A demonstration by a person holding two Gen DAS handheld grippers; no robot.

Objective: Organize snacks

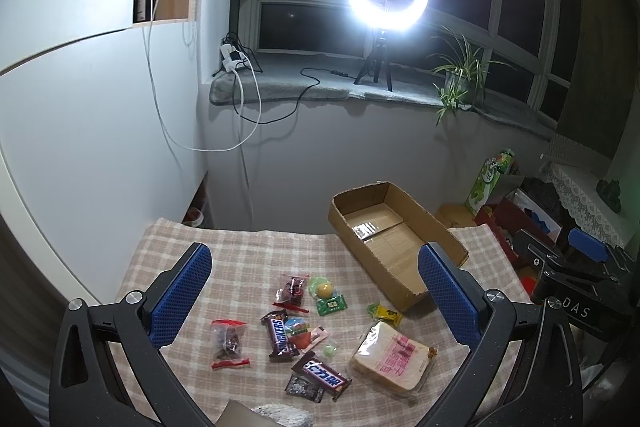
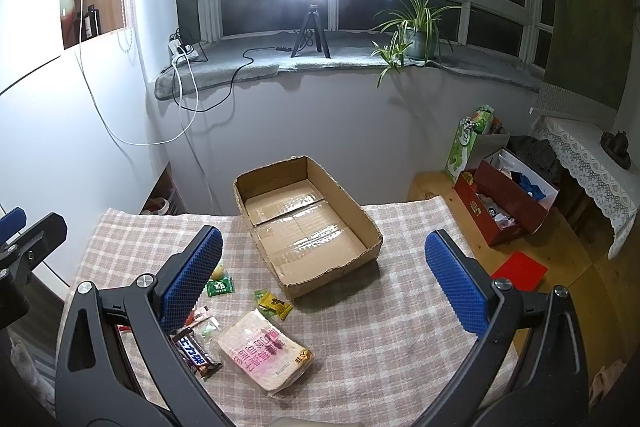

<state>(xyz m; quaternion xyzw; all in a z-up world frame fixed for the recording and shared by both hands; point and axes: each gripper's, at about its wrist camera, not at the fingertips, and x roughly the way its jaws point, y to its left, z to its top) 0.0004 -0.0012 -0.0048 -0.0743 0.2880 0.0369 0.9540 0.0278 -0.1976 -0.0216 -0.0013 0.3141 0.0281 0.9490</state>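
None of the wrapped snacks point(image 1: 288, 335) has been placed in the shallow brown cardboard box point(image 2: 308, 223); both blue-padded grippers, left gripper point(image 1: 316, 295) and right gripper point(image 2: 324, 279), are held wide apart, empty.

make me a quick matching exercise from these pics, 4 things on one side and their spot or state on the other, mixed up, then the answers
Things:
1. cardboard box
2. bread packet
3. yellow candy
4. left gripper

Place or state:
A. open, above the scattered snacks
B. empty, at the far side of the checked cloth
C. lying just in front of the box's near corner
D. flat on the cloth, pink print facing up

Pairs: 1-B, 2-D, 3-C, 4-A
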